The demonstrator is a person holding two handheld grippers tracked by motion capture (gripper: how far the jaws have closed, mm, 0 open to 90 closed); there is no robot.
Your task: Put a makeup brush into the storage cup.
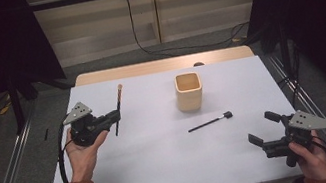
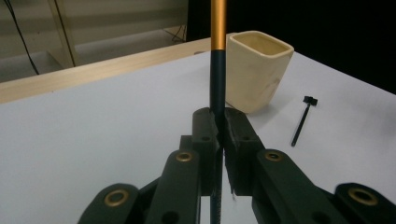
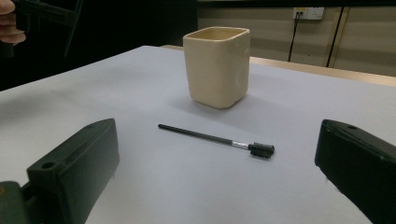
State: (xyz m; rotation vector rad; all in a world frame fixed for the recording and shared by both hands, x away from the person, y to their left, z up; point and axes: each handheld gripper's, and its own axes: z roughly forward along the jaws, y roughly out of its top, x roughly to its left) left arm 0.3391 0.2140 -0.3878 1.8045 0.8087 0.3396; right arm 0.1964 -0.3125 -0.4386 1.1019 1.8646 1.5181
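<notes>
two grippers on show, one per hand, over one white table top (image 1: 163, 162). one cream cup (image 1: 188, 91), square-mouthed with rounded corners, upright near the middle of the far half, open at the top, glossy walls plain apart from a faint dimple on one side. two slender tools counted. first, a long brush handle (image 2: 217, 56), dark along the lower shaft and orange-gold higher up, clamped between the closed jaws of the left gripper (image 1: 113, 116) and lifted clear of the surface at the left side, well apart from the cup; seen in the high view as a thin stick (image 1: 118, 107) running away from the person with a pale orange tip, bristle end cut off at the top of the left gripper view, so type of brush head not readable, possibly a make-up brush. second, a short black spoolie wand (image 3: 215, 138), lying flat on the white surface just in front of the cup and a little to its right, thin straight stem, small silver collar, stubby bristled head pointing right. right gripper (image 1: 264, 129) low near the right front corner, jaws spread wide, nothing between them, aimed toward wand and cup.
</notes>
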